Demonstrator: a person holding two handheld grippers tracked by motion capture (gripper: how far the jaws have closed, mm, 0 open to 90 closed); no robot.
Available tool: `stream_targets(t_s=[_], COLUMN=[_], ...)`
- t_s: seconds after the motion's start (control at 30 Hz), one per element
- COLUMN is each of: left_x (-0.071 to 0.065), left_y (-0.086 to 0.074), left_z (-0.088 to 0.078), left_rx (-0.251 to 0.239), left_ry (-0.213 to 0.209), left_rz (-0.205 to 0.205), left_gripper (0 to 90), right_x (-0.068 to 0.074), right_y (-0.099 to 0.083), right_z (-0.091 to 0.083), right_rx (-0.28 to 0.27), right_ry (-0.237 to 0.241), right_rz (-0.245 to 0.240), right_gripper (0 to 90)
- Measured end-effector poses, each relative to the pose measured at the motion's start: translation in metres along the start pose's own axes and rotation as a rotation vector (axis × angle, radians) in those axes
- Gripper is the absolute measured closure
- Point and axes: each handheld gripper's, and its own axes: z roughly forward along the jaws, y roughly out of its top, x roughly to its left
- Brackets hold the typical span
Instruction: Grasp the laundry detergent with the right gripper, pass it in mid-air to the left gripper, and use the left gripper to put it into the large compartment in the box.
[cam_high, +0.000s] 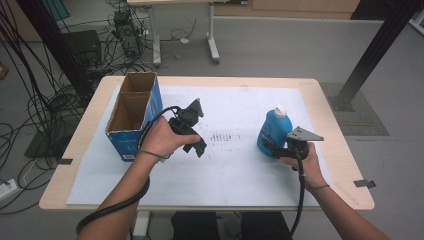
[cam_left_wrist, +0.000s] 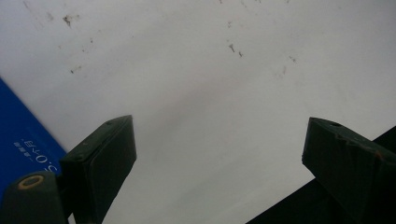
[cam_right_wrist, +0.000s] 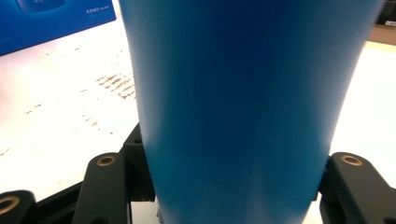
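A blue bottle (cam_high: 273, 128) with a white cap stands upright on the right side of the white sheet. My right gripper (cam_high: 271, 146) is shut on its lower body from the near side; in the right gripper view the bottle (cam_right_wrist: 243, 107) sits between the two black jaws, which press its sides. Left of the middle, my left gripper (cam_high: 199, 129) is held over the sheet with its jaws wide apart and nothing between them. An open-topped blue cardboard box (cam_high: 134, 114) with two compartments stands just left of that hand. The left gripper view has the box's blue wall (cam_left_wrist: 23, 149) at its left edge.
A white sheet (cam_high: 235, 172) covers most of the wooden table (cam_high: 340, 165). Brown scuff marks (cam_high: 220, 136) lie between the two grippers. Black frame posts, floor cables and another table's legs stand beyond the far edge.
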Motion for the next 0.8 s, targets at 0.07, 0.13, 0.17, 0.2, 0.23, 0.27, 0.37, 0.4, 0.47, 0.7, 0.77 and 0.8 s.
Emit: stream_targets(t_s=[0.07,0.13,0.17,0.2,0.23,0.27,0.37,0.4,0.47,0.7,0.77,0.8], left_x=[0.0,0.0,-0.001,-0.001,-0.001,-0.001,-0.002,-0.002,-0.002,-0.003,-0.004,-0.006], left_y=[0.002,0.002,0.003,0.003,0.003,0.003,0.003,0.003,0.003,0.002,0.002,0.002], left_z=[-0.002,-0.004,-0.007,-0.007,-0.009,-0.011,-0.019,-0.019,-0.022,-0.039,-0.043,-0.051], left_rx=[0.001,0.001,-0.005,-0.005,-0.008,-0.01,-0.017,-0.017,-0.017,-0.026,-0.029,-0.03], left_ry=[0.002,0.003,0.004,0.004,-0.001,-0.002,0.002,0.002,0.002,-0.012,-0.016,-0.002], left_rz=[0.01,0.014,0.024,0.024,0.027,0.029,0.05,0.05,0.058,0.105,0.112,0.13], left_gripper=[10.3,10.3,10.3,10.3,10.3,10.3,10.4,10.4,10.4,10.4,10.3,10.3], right_x=[-0.001,-0.001,-0.001,-0.001,-0.002,-0.002,-0.002,-0.002,-0.002,-0.003,-0.004,-0.004], right_y=[0.001,0.002,0.003,0.003,0.004,0.006,0.016,0.016,0.022,0.041,0.049,0.053], right_z=[0.0,0.001,0.001,0.001,0.001,0.0,-0.002,-0.002,-0.004,-0.014,-0.018,-0.021], right_rx=[0.006,0.007,0.009,0.009,0.004,0.002,0.003,0.003,0.004,0.007,0.009,0.008], right_ry=[0.007,0.013,0.017,0.017,0.026,0.034,0.059,0.059,0.075,0.122,0.143,0.158], right_rz=[-0.002,-0.003,-0.01,-0.01,-0.007,0.001,-0.015,-0.015,-0.023,-0.036,-0.047,-0.049], right_gripper=[41.1,41.2,41.3,41.3,41.3,41.3,41.3,41.3,41.3,41.4,41.4,41.4])
